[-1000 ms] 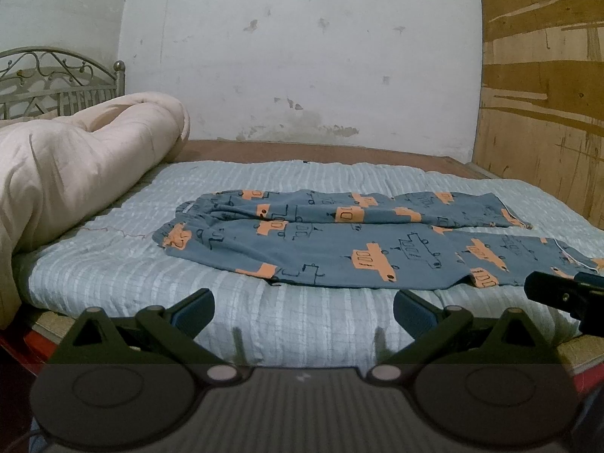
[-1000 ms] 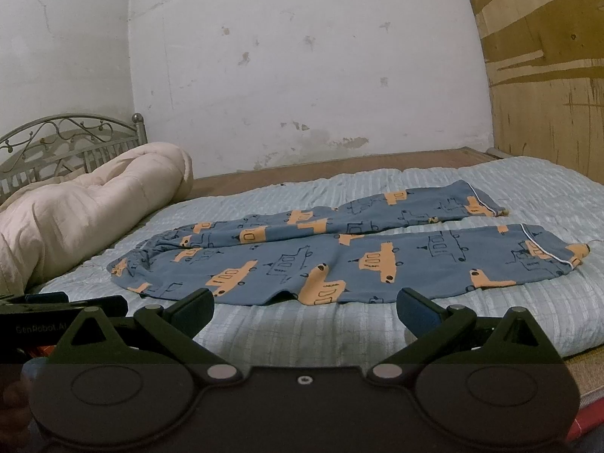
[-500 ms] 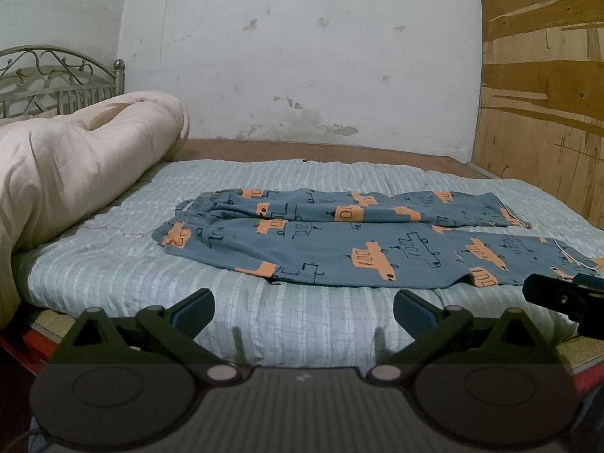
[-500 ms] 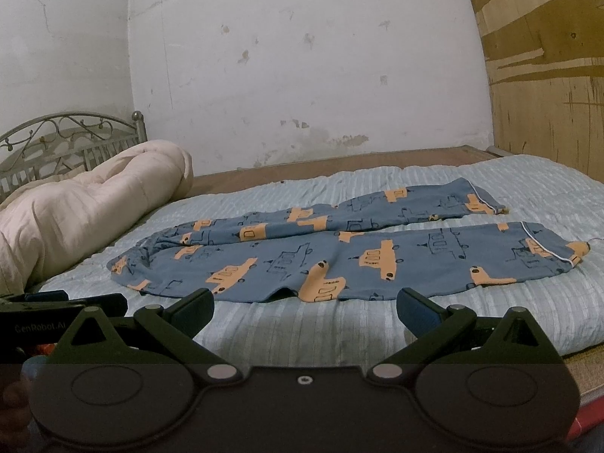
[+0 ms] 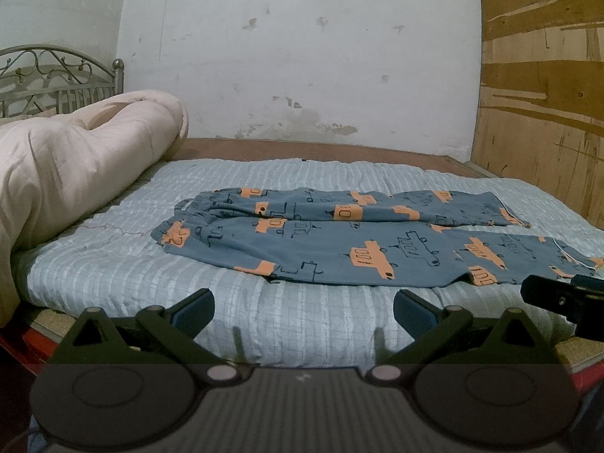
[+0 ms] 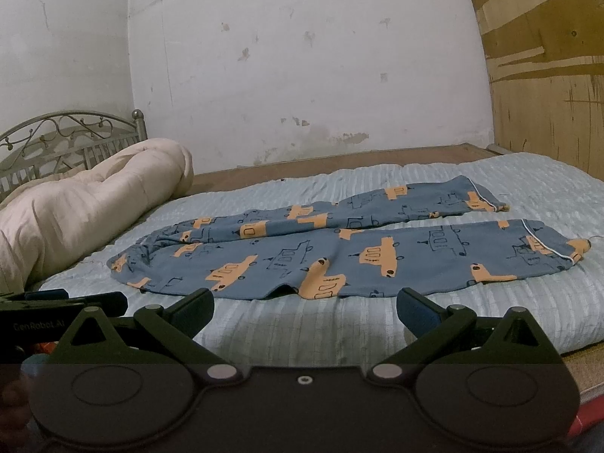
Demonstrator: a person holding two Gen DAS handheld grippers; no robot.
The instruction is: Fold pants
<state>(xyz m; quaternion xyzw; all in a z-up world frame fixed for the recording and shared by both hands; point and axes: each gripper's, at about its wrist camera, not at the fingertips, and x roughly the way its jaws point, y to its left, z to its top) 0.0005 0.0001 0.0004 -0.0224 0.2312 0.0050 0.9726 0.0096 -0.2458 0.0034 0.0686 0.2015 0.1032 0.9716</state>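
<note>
- Blue pants (image 5: 339,238) printed with orange vehicles lie spread flat on a pale blue striped mattress cover (image 5: 113,268), waistband toward the rolled quilt, both legs stretched out toward the plywood wall.
- The two legs lie side by side, the nearer one fully flat, the farther one slightly rumpled along its inner edge; white piping marks each cuff.
- The left gripper (image 5: 304,307) hangs short of the bed's near edge, jaws spread wide with nothing between them, its blue pads clear of the cloth.
- The right gripper (image 6: 305,309) sits at the same height beside it, likewise wide open and empty, just short of the nearer leg's hem line.
- Each gripper shows in the other's view: the right one's tip at the left view's right edge, the left one at the right view's lower left.
- A cream quilt (image 6: 83,204) lies rolled at the head end, against a metal scrollwork headboard (image 6: 71,132).
- A stained white wall (image 5: 302,56) stands behind the bed.
</note>
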